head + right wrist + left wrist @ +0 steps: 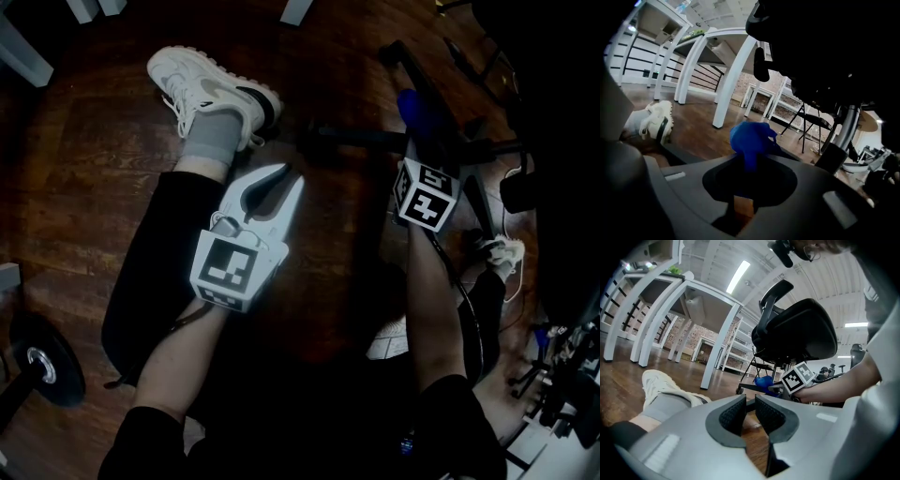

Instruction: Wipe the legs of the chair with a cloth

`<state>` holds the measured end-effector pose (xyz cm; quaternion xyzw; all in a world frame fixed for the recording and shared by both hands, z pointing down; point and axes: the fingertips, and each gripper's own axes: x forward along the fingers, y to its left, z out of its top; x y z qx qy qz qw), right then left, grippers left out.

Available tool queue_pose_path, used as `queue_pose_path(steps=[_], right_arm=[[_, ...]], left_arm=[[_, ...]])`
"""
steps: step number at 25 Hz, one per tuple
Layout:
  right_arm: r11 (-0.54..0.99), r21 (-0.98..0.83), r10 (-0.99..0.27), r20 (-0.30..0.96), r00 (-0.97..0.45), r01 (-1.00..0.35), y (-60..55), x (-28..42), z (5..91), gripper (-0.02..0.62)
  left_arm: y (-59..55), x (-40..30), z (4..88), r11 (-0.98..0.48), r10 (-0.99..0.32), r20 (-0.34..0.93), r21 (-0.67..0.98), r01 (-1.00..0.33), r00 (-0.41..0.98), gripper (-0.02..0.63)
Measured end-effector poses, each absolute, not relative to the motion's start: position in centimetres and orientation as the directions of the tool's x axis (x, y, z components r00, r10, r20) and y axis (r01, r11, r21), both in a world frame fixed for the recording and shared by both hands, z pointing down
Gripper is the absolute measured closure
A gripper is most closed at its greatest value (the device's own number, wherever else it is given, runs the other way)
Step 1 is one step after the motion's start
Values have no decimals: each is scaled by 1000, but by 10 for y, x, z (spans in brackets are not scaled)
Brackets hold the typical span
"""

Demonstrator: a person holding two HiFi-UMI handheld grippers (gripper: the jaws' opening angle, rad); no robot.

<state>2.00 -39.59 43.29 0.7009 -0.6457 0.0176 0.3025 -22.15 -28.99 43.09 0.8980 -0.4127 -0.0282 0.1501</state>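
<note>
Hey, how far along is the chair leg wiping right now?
Done: the blue cloth is pinched in the right gripper. In hand: it is held by the black chair legs. Remaining: no leg looks visibly wiped, so probably all; the left gripper is shut, empty.

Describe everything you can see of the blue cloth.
The blue cloth is a soft wad of bright blue fabric, bunched into folds rather than spread flat. Its lower end is pinched in the right claw, and the rest puffs out beyond the tips. In the head view it sits close to a dark chair leg above the wooden floor; whether it touches the leg cannot be told.
</note>
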Motion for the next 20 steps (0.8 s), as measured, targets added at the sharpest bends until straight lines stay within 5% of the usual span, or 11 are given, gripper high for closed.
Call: queue_pose_path(steps=[20], right_arm=[[250, 171, -869, 474, -143, -953, -375, -116, 475, 520]], left_arm=[[-292, -225, 430, -606, -750, 87, 306, -734, 656, 545]])
